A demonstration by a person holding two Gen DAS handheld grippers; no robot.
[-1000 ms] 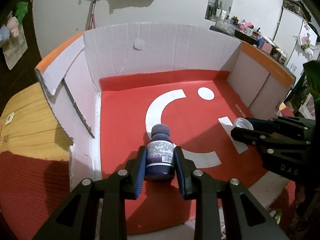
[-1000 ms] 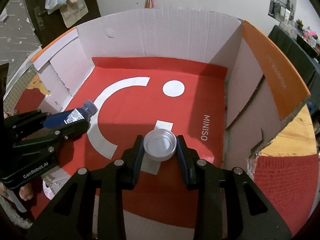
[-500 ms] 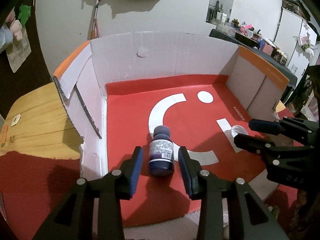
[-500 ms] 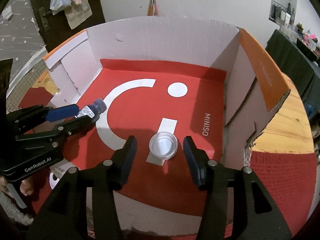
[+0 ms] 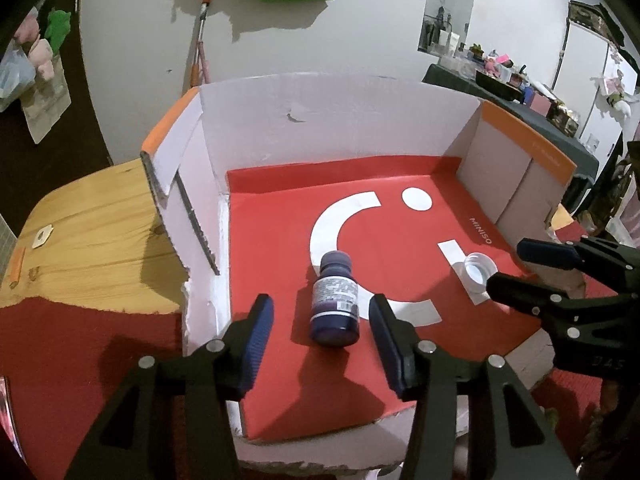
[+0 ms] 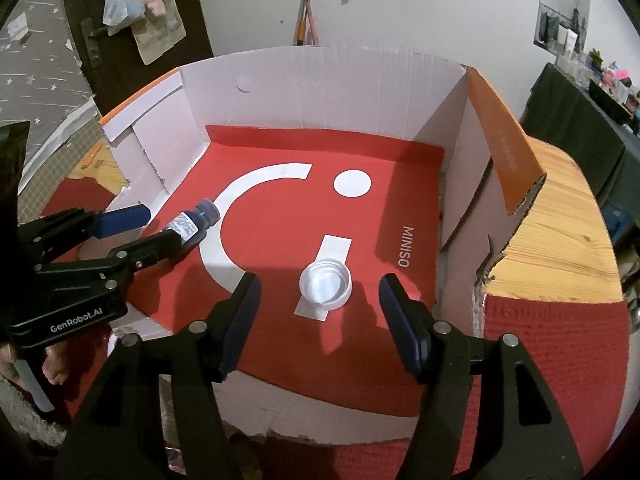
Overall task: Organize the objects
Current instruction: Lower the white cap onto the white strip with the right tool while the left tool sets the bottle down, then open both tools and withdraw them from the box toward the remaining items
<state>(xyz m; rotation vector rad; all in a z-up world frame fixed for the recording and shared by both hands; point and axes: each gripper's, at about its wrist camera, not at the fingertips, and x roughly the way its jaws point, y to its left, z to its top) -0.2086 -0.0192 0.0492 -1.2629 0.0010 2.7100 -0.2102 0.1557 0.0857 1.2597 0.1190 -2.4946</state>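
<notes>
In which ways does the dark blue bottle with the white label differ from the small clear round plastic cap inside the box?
The dark blue bottle with the white label lies on its side; the small clear round plastic cap sits flat with its open side up. The bottle is dark and opaque, the cap see-through. The bottle is long, the cap low and round. Both rest on the red floor of the cardboard box, each between open jaws, untouched.

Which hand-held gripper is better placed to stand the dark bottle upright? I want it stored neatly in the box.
Left. The left hand-held gripper has just opened with the lying dark bottle directly between its jaws; the right hand-held gripper brackets the clear cap further right.
</notes>
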